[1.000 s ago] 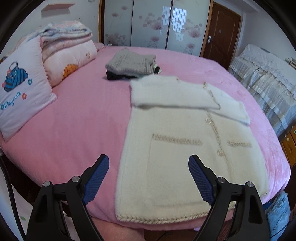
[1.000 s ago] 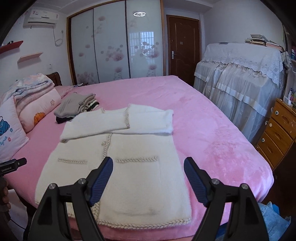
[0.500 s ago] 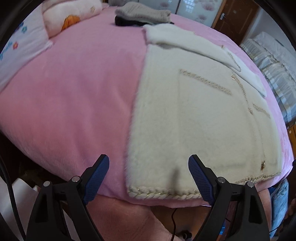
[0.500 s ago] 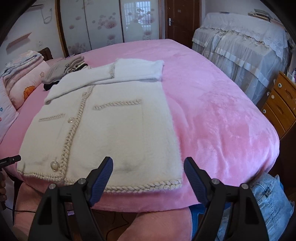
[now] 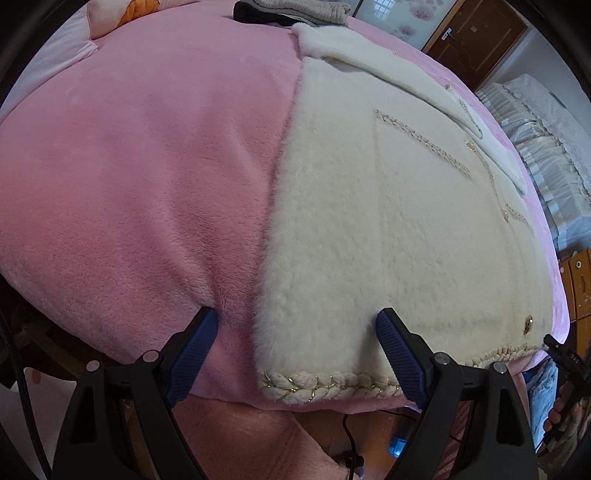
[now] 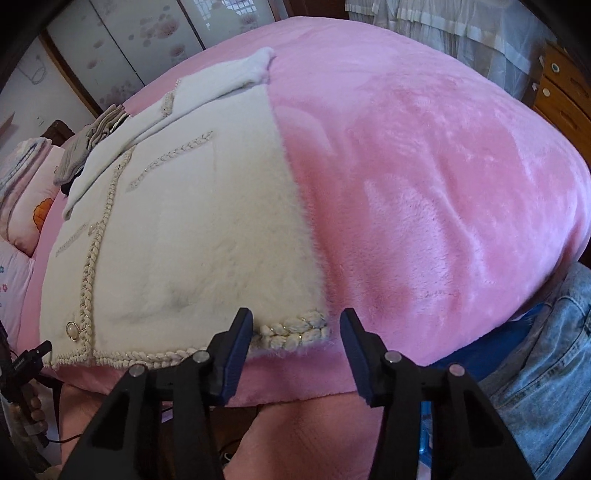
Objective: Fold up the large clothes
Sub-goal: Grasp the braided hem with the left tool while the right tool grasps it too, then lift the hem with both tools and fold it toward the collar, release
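A cream fuzzy cardigan [image 5: 388,229] with braided trim lies flat on the pink bed [image 5: 147,184], its sleeves folded across the top. My left gripper [image 5: 295,321] stands open over the hem's left corner, one finger on the pink blanket and the other on the cardigan. In the right wrist view the same cardigan [image 6: 192,229] fills the left half. My right gripper [image 6: 295,323] straddles the hem's right corner; its jaws are closing with the braided edge between them, and the pads are still apart from it.
Folded grey clothes [image 5: 295,7] and pillows [image 6: 22,206] lie at the far side of the bed. A wooden drawer chest [image 6: 565,88] stands to the right. Blue denim [image 6: 546,350] hangs below the bed's near edge. A hand [image 6: 26,402] holds the other gripper's handle.
Both grippers have sunk toward the cardigan's hem at the near bed edge. The right gripper's jaws have narrowed around the right hem corner; the left jaws stay wide.
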A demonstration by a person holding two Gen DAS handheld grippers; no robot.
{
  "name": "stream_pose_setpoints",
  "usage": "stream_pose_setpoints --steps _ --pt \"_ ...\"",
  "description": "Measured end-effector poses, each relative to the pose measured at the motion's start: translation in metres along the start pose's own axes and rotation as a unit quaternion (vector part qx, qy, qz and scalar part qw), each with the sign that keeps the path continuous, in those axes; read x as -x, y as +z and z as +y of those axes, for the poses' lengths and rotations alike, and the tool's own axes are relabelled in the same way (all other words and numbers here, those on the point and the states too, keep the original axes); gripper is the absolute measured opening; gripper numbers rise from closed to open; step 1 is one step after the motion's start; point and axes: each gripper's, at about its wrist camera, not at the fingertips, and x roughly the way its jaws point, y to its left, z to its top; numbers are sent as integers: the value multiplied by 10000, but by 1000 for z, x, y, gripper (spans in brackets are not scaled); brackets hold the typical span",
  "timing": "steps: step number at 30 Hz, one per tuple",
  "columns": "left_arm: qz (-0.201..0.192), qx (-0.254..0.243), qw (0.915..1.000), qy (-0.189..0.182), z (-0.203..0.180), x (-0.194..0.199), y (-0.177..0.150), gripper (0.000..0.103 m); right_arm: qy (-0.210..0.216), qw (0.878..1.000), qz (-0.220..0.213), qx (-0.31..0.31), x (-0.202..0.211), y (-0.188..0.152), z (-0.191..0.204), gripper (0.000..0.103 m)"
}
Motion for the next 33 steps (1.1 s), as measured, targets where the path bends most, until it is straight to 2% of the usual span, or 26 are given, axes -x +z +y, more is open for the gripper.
stream_pose_setpoints --steps 4,6,7,9,13,16,20,22,23,24,25,27,29,30,31,33 --pt "65 31 9999 -141 4 0 -2 86 195 9996 97 -183 -13 -1 -7 48" --pt "92 -58 9999 -132 2 1 -3 69 316 9993 113 -144 -15 1 -5 38" --pt "104 -100 9998 -140 0 2 -4 66 342 9993 130 -70 -15 1 -2 32" --pt "96 -104 9996 -230 -1 4 -5 50 272 9995 105 153 -13 2 5 28" --pt "133 -1 9995 -303 3 5 -6 50 257 9992 126 283 -14 4 6 27" --pt "183 -3 9995 -238 2 1 -6 55 279 9991 154 267 -17 5 5 29" --pt "233 -103 9995 -187 -4 -6 -3 73 207 9994 166 226 -25 7 6 32" --pt "218 -227 9995 46 -15 -10 -3 73 169 9994 157 254 -28 7 8 33" --pt "183 -401 9988 230 -22 -10 -3 62 138 9994 152 291 -29 6 10 30" --pt "127 -625 9971 414 -31 -7 -4 41 114 9993 148 336 -28 6 12 29" --pt "105 -825 9953 489 -38 -3 -4 26 99 9990 136 411 -26 6 14 23" --pt "93 -1012 9928 633 -52 6 -2 12 -15 9983 100 582 -20 4 20 18" --pt "48 -962 9936 599 -59 16 4 11 -139 9968 1 792 -9 5 28 16" --pt "33 -769 9958 505 -60 23 9 11 -130 9959 -78 890 -1 6 32 15" --pt "36 -533 9981 307 -59 29 13 11 -42 9952 -165 962 8 8 35 15" --pt "-97 29 9993 -367 -56 46 28 11 128 9942 -344 1008 26 14 40 14"
